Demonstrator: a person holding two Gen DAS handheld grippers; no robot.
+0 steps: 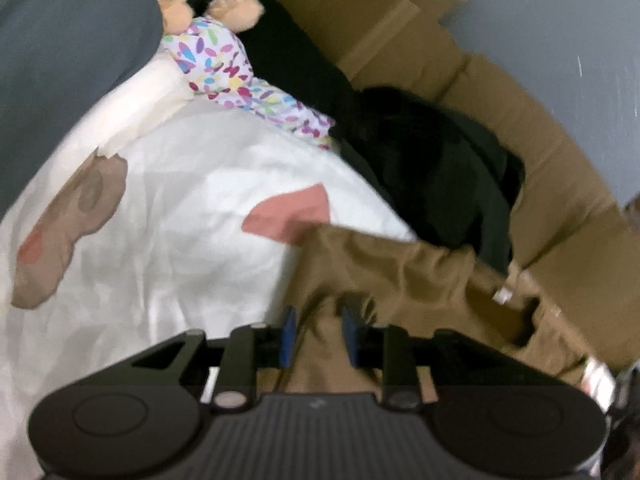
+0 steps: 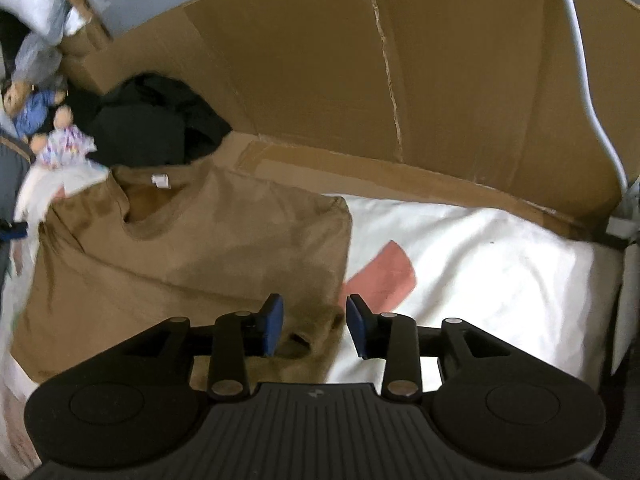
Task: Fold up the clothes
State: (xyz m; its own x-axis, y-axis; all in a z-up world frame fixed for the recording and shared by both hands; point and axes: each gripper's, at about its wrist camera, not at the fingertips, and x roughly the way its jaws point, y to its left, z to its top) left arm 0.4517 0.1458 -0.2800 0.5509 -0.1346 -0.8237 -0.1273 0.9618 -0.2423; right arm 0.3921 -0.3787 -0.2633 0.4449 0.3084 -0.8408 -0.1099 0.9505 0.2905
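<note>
Landmark: white bedsheet (image 2: 500,248) with pink patch (image 2: 384,276) and brown patch (image 1: 68,224).
Task garment: brown T-shirt (image 2: 192,248), spread flat on the bedsheet, left of the pink patch; neckline toward the cardboard.
Garment tag: small white neck label (image 2: 161,181) inside the collar; printing too blurred to read.
Left gripper (image 1: 319,330): blue pads set narrow, with a raised ridge of the brown T-shirt between them; contact of both pads with the cloth cannot be confirmed because of blur.
Right gripper (image 2: 315,326): blue pads parted, over a rumpled corner of the brown T-shirt at its edge beside the pink patch; cloth lying between the pads, not pinched.
Gripper marking: small pale emblem on the ribbed housing of each unit; no legible text.
Cardboard (image 2: 440,80): large creased panels standing along the far edge of the bedsheet.
Dark clothing (image 2: 160,120): black heap at the far edge of the bedsheet, against the cardboard.
Dolls: one in multicolour-print outfit (image 1: 216,60), one in blue (image 2: 34,112), beside the dark clothing.
White cable (image 2: 580,60): hanging in front of the cardboard, above the bedsheet's right end.
</note>
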